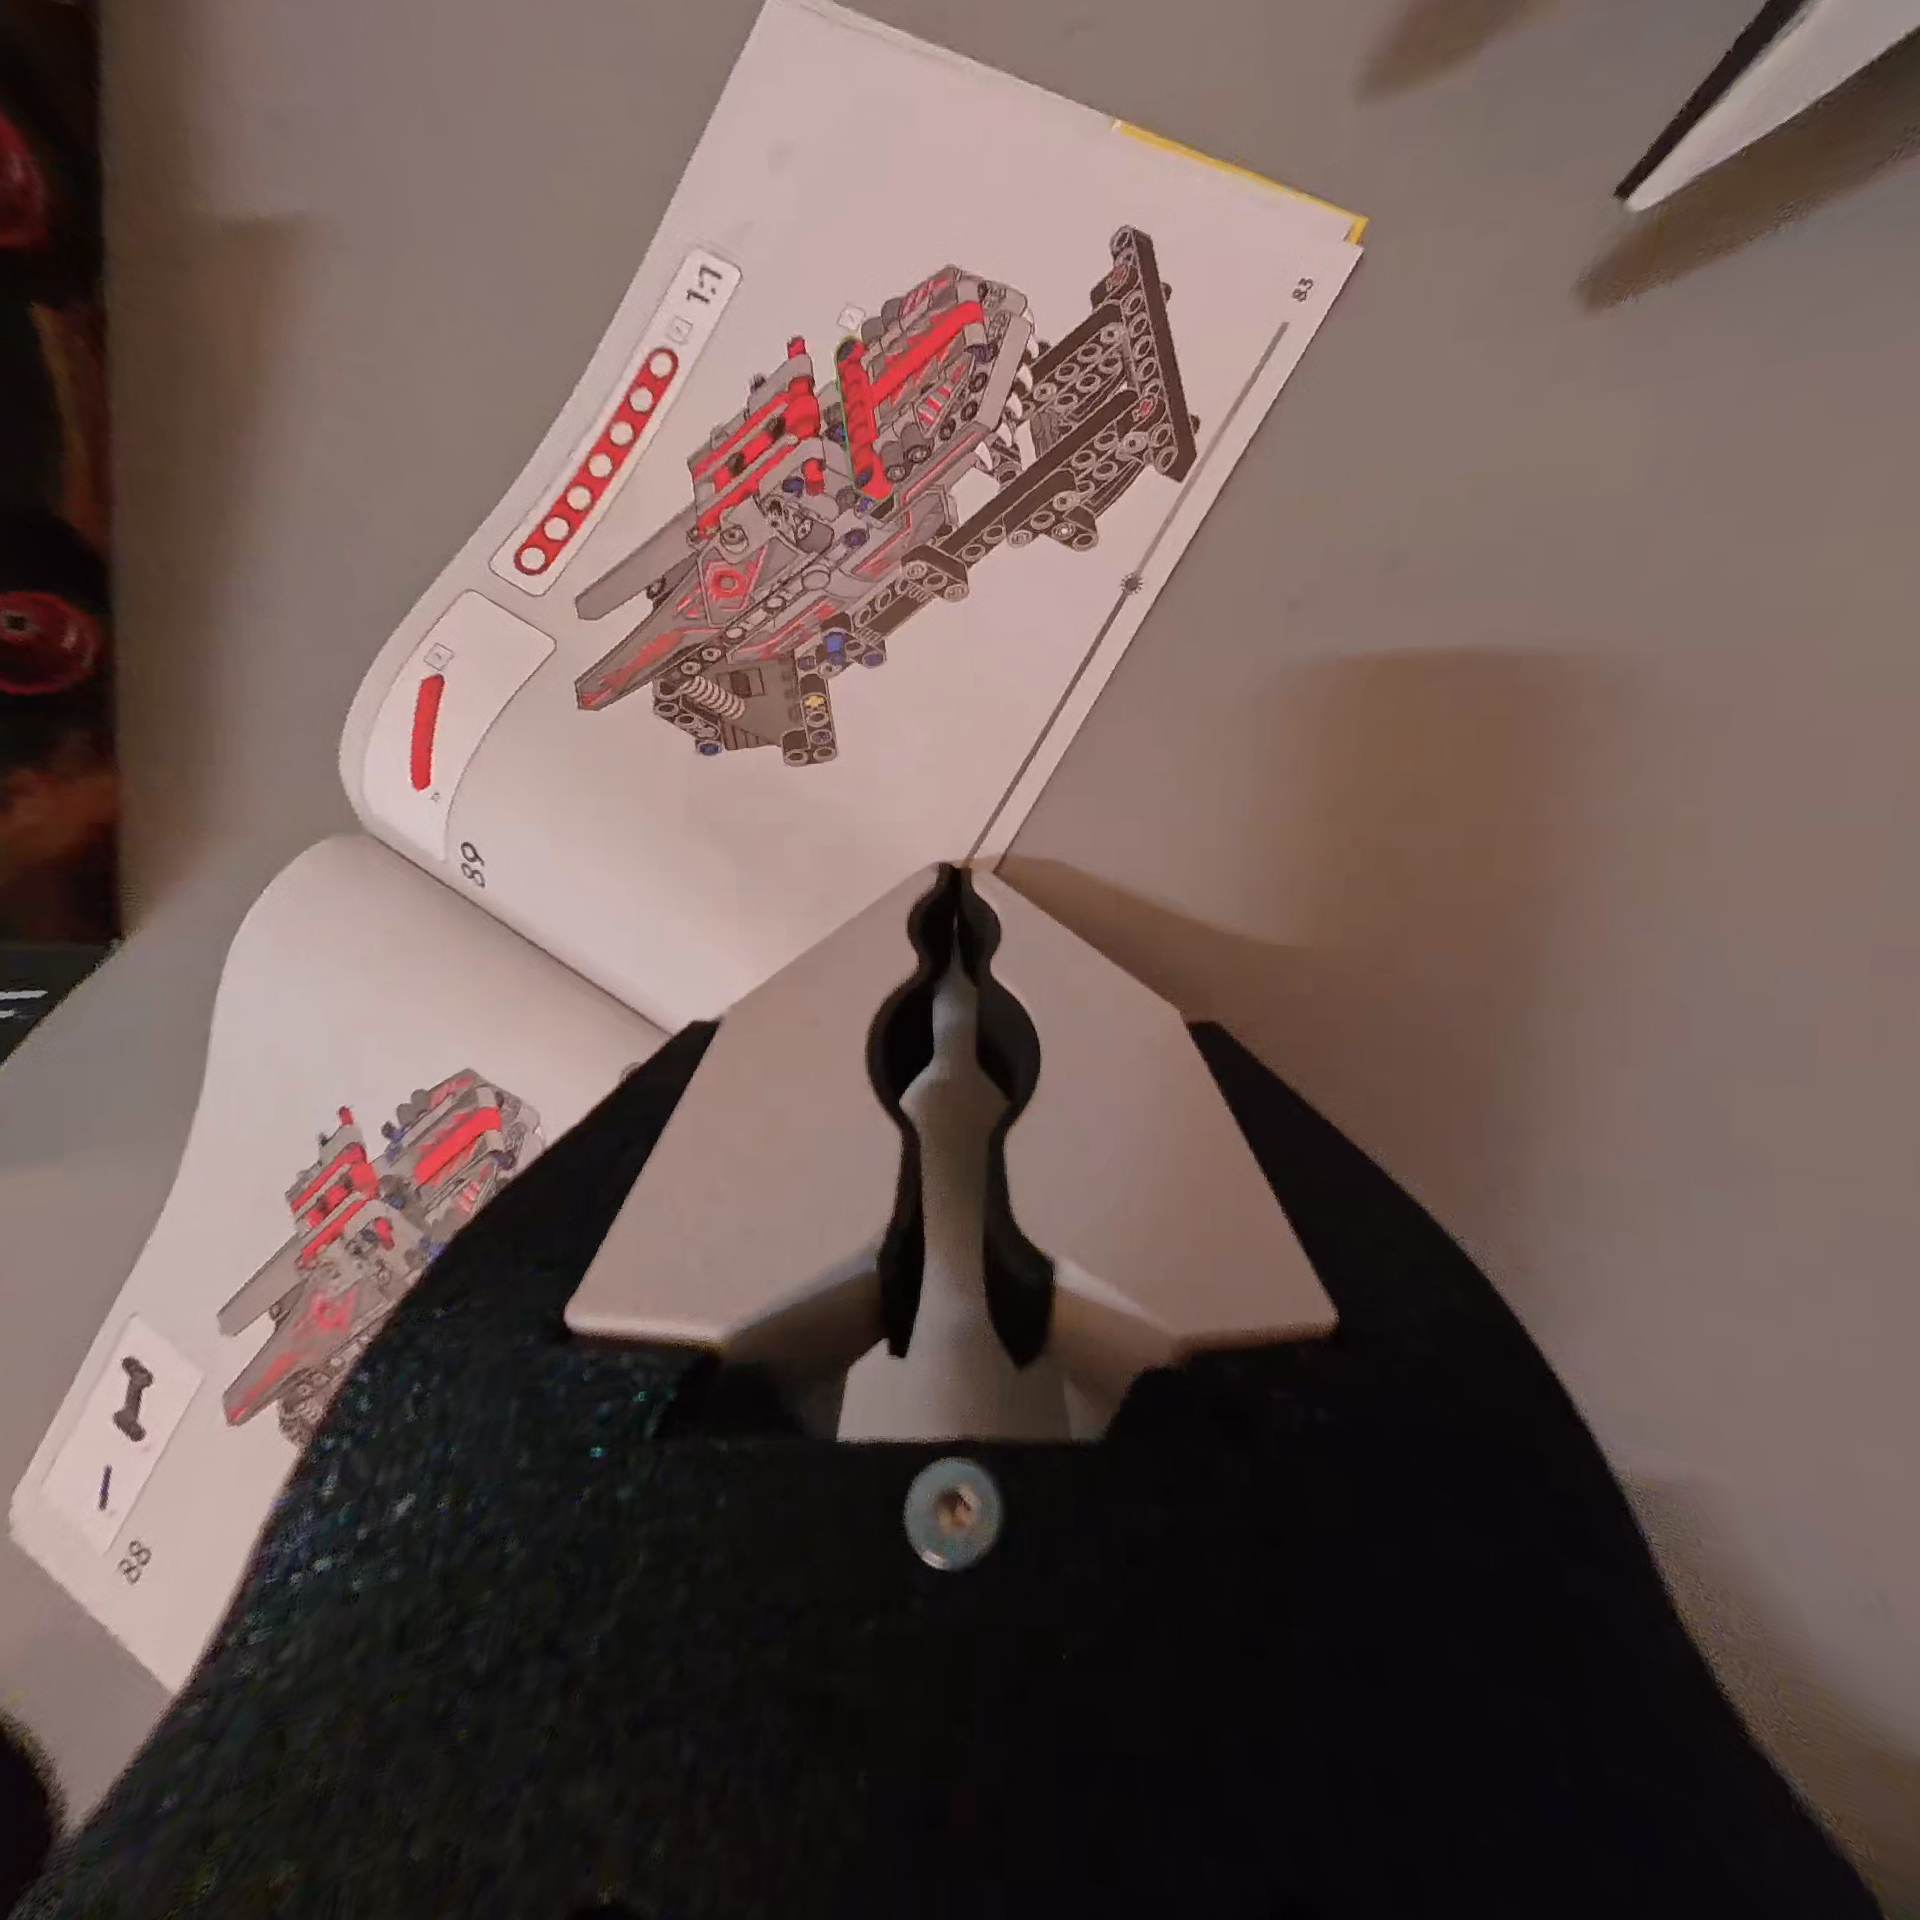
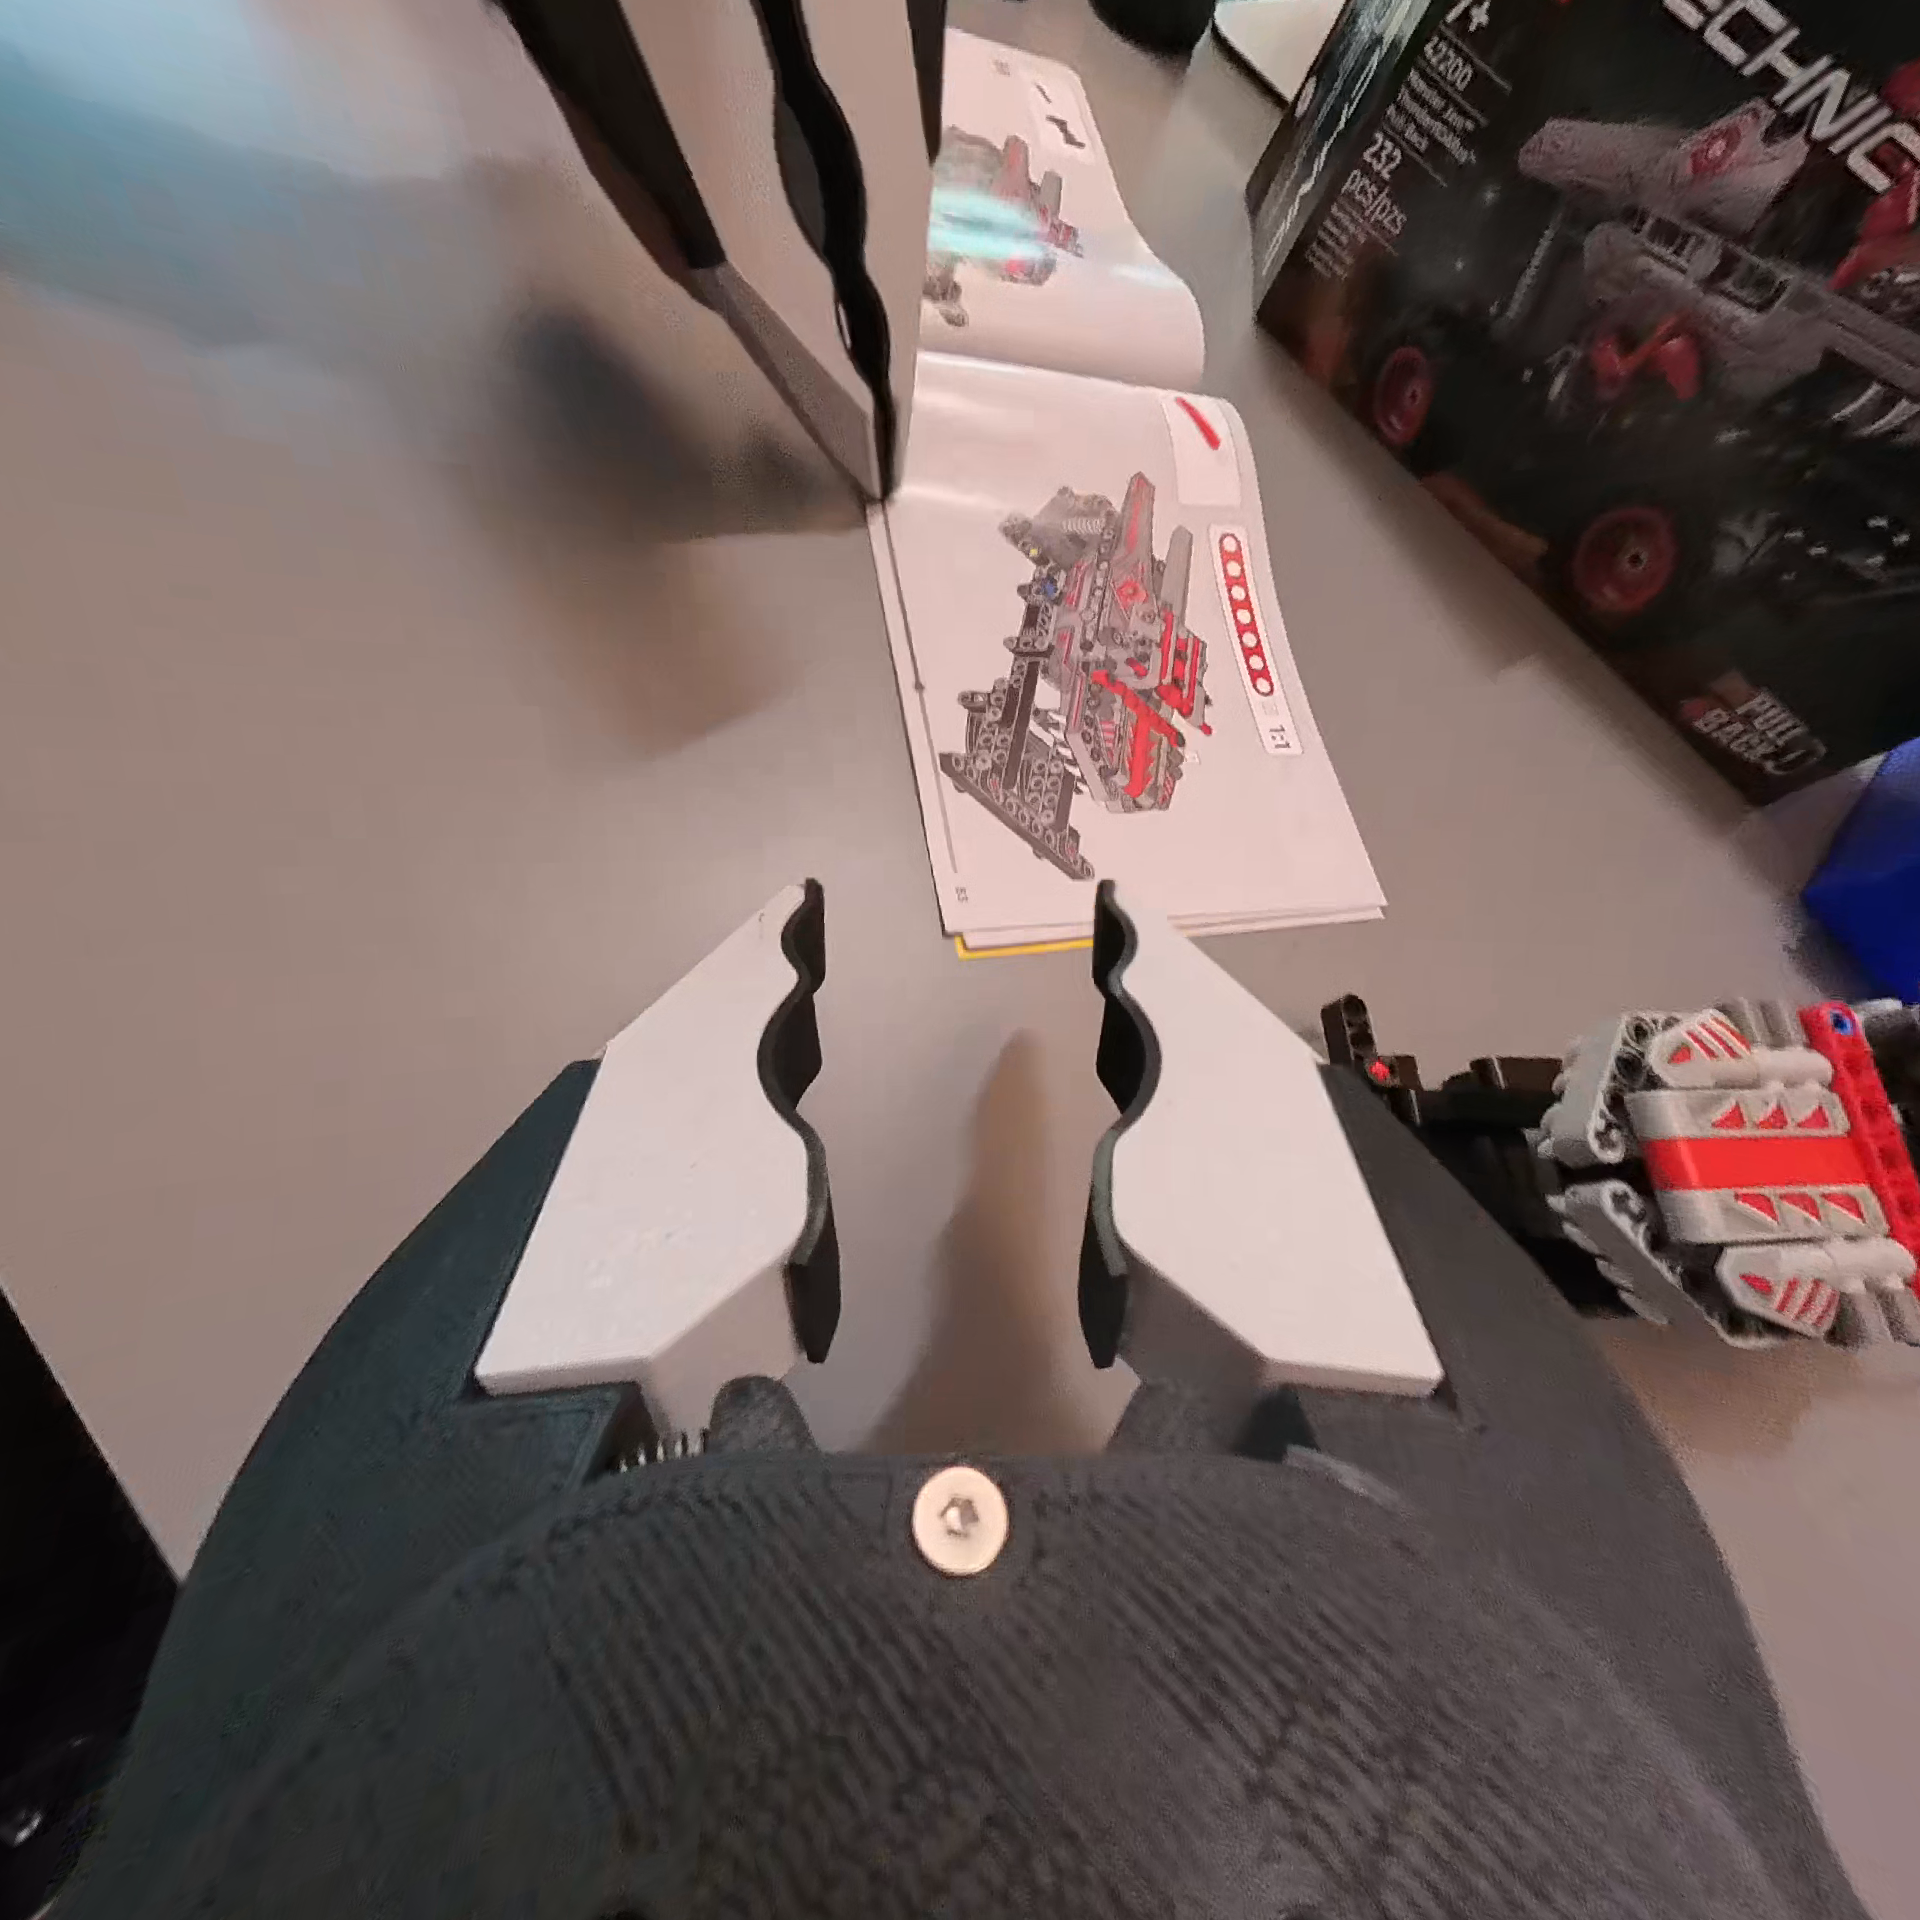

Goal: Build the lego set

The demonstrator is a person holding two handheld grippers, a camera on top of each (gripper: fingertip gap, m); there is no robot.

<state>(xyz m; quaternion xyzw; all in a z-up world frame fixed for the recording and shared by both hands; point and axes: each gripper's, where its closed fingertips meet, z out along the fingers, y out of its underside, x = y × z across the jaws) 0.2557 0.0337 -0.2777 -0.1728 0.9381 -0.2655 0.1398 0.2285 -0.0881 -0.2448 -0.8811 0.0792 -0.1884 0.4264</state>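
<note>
The open instruction booklet (image 1: 883, 520) lies flat on the grey table and also shows in the right wrist view (image 2: 1122, 727). My left gripper (image 1: 951, 883) is shut, with its tips touching the booklet's edge; whether it pinches a page I cannot tell. It also shows in the right wrist view (image 2: 883, 488), pointing down at that edge. My right gripper (image 2: 961, 914) is open and empty, just above the table near the booklet's near edge. The partly built grey, red and black model (image 2: 1714, 1164) lies on the table to the right of my right gripper.
The dark set box (image 2: 1610, 343) stands at the far right behind the booklet and also shows at the left edge of the left wrist view (image 1: 52, 520). A blue object (image 2: 1870, 862) sits at the right edge. The grey table (image 2: 416, 727) is bare to the left. Spacing between my two grippers at the tips: around 15 cm.
</note>
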